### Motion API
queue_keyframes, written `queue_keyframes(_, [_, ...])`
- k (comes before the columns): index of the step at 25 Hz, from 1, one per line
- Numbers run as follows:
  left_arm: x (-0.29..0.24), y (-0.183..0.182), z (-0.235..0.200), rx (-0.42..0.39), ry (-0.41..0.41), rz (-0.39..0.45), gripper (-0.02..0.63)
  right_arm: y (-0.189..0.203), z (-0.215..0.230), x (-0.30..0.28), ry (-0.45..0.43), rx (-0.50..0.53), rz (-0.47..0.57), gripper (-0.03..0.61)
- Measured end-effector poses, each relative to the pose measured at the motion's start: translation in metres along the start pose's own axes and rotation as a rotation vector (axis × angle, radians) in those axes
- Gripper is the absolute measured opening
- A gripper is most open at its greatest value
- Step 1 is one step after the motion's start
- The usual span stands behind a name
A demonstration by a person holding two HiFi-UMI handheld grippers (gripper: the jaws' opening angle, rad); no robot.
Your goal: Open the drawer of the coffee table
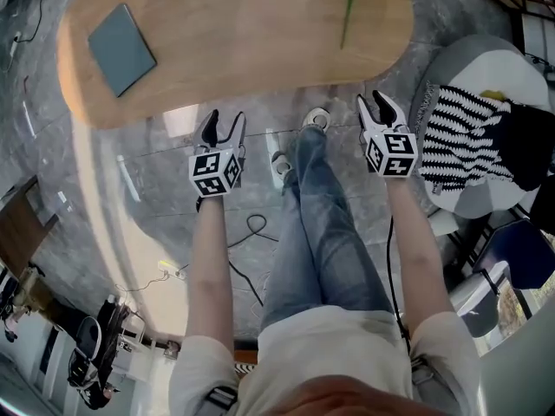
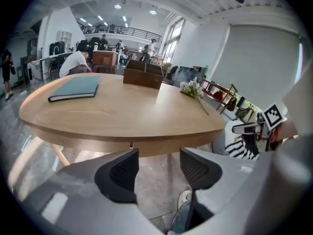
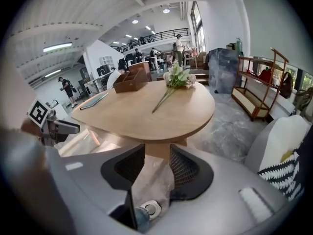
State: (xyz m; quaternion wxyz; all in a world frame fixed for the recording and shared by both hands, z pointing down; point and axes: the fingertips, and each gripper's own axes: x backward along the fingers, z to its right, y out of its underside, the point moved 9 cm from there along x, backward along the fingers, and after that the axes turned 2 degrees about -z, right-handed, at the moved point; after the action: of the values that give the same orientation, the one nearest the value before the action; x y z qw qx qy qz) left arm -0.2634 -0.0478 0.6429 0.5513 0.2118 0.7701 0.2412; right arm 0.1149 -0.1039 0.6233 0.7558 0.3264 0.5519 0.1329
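The coffee table (image 1: pixel 251 50) has an oval, light wooden top and fills the upper part of the head view. Its front edge band (image 2: pixel 146 143) shows a thin vertical seam in the left gripper view; I cannot make out a drawer front or a handle. My left gripper (image 1: pixel 222 128) hangs just short of the table's near edge, jaws open and empty (image 2: pixel 159 168). My right gripper (image 1: pixel 380 109) hangs to the right at about the same distance, also open with nothing between its fingers (image 3: pixel 157 163). Neither touches the table.
On the tabletop lie a teal notebook (image 1: pixel 121 48), a wooden box (image 2: pixel 143 76) and a flower sprig (image 3: pixel 173 82). My jeans-clad legs (image 1: pixel 321 224) and white shoes (image 1: pixel 316 118) stand between the grippers. A seat with a striped cloth (image 1: pixel 473 137) is at the right; cables (image 1: pixel 251 232) cross the floor.
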Motion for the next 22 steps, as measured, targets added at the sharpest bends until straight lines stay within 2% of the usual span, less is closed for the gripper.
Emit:
queue_keyframes(3, [-0.020,0.003,-0.006,-0.033,0.001,-0.016,0.307,0.011,0.009,-0.016,-0.003,0.015,-0.037,0.191])
queue_keyframes(6, [-0.038,0.003,-0.010,-0.035,0.008,-0.035,0.346,0.020,0.018,-0.029,-0.019,0.012,-0.064,0.250])
queue_keyframes(10, [-0.057,0.001,-0.016,-0.051,0.005,-0.049,0.410,0.024,0.028,-0.044,-0.013,0.028,-0.080,0.288])
queue_keyframes(15, [-0.074,-0.005,-0.020,-0.060,-0.020,-0.054,0.440,0.021,0.036,-0.062,-0.010,0.085,-0.097,0.321])
queue_keyframes(22, [-0.085,-0.007,-0.024,-0.007,-0.049,-0.060,0.442,0.010,0.041,-0.075,-0.023,0.146,-0.099,0.326])
